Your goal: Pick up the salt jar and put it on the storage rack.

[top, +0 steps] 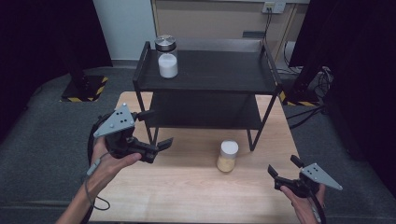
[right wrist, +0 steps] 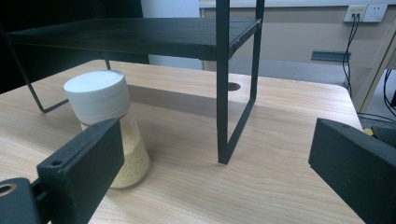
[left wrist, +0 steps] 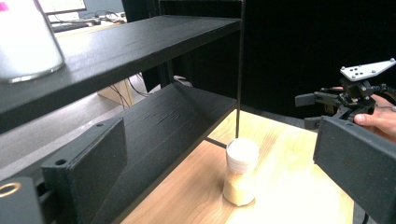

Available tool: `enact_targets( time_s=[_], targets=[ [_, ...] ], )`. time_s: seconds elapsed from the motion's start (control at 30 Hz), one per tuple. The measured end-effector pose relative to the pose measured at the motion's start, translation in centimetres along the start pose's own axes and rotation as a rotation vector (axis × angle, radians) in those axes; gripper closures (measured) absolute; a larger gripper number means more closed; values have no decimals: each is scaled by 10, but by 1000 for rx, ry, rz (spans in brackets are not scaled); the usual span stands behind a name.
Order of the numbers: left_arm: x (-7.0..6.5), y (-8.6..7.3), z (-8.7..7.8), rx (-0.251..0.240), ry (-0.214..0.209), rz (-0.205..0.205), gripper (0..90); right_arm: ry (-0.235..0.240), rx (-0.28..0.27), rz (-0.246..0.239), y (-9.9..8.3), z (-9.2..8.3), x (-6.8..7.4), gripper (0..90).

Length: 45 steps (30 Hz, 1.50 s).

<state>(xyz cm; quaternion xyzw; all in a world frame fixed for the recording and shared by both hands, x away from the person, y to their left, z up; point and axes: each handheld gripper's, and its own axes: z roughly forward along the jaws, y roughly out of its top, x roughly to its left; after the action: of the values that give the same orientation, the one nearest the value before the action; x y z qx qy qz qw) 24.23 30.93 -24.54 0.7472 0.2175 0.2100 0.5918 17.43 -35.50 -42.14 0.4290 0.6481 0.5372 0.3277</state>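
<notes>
Grey carpet floor (top: pixel 28 140), dark curtains (top: pixel 42 32), beige wall with a socket (top: pixel 273 7).

White-filled jar (left wrist: pixel 25 42) cut by frame edge

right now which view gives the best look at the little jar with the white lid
The right gripper view: the jar stands close and sharp, yellow grains visible, though a black jaw covers its lower left. The left gripper view shows it whole but farther off. The high view shows it small, from above.
</notes>
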Motion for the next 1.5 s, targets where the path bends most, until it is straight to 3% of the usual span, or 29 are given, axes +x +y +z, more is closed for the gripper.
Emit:
enact_targets(
  time_s=[0.1, 0.2, 0.37, 0.57, 0.9, 1.03, 1.5],
  targets=[
    [-5, -11, 1, 17, 31, 5, 20, 0, 1, -1, 0, 0, 0, 37],
    [-6, -24, 2, 27, 54, -17, 19, 2, 4, -1, 0, 1, 1, 38],
    [-15, -42, 3, 20, 122, -14, 19, 3, 5, -4, 0, 1, 1, 38],
    [-24, -66, 6, 13, 187, -45, 1, 2, 3, -2, 0, 1, 1, 38],
    [-26, -102, 1, -39, 228, -107, 0, 2, 6, -4, 0, 1, 2, 38],
    [-29, -112, 1, -33, 254, -97, 0, 2, 7, -6, 0, 1, 2, 38],
    [-28, -138, -2, -22, 276, -154, 0, 2, 12, -8, 0, 3, 3, 38]
  ],
)
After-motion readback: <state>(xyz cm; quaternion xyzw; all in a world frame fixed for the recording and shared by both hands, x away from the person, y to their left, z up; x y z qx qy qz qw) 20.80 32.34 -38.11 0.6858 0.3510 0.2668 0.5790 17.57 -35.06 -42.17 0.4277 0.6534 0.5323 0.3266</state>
